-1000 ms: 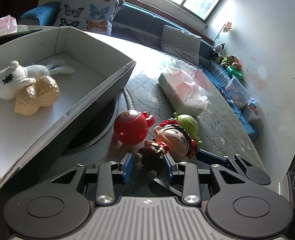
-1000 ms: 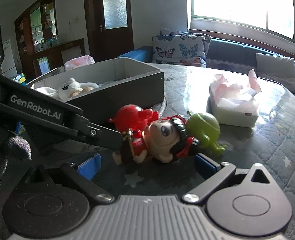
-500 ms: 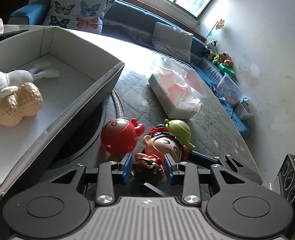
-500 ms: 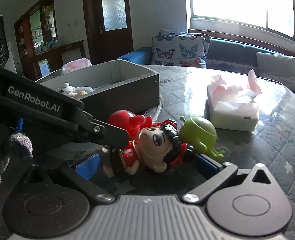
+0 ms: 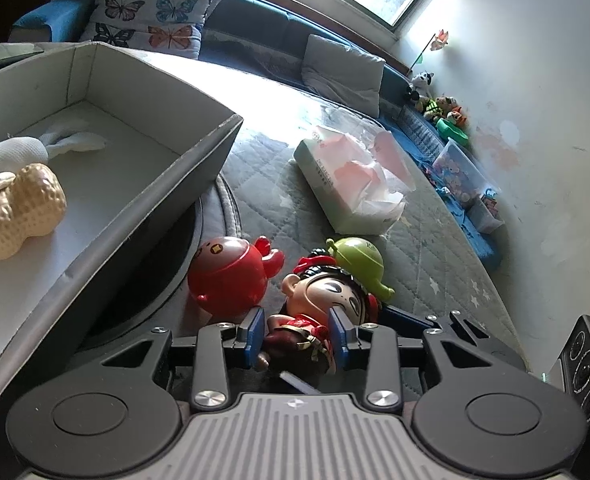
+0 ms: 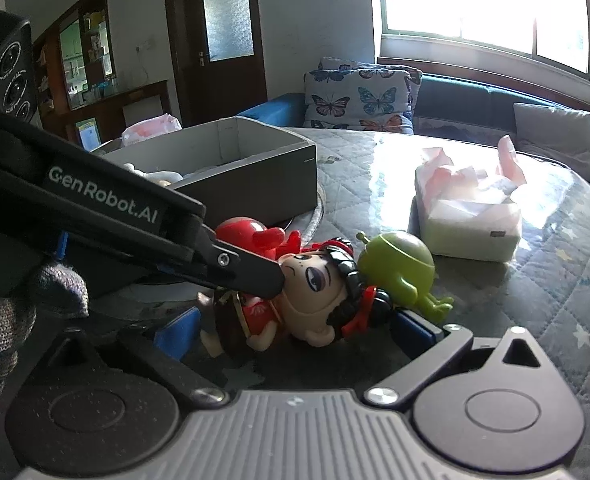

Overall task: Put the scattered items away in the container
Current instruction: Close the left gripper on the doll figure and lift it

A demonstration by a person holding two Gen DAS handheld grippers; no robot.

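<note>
A big-headed doll in a red dress [image 5: 319, 300] lies on the quilted table with its body between the blue pads of my left gripper [image 5: 297, 330], which is shut on it. In the right wrist view the doll [image 6: 307, 292] lies between the wide-open fingers of my right gripper [image 6: 295, 330], with the left gripper's finger [image 6: 251, 276] across it. A red round toy [image 5: 227, 276] and a green alien toy [image 5: 357, 264] sit right beside the doll. The grey box [image 5: 155, 192] at left holds a white plush [image 5: 3, 160] and a peanut toy [image 5: 15, 212].
A tissue pack [image 5: 347, 184] lies on the table beyond the toys, also in the right wrist view [image 6: 469, 216]. A dark round inset [image 5: 155, 276] sits under the box. A sofa with butterfly cushions [image 5: 151, 20] stands behind the table.
My left gripper has moved forward over the doll's body and its pads have closed in on it. The right gripper has come slightly closer and stayed open.
</note>
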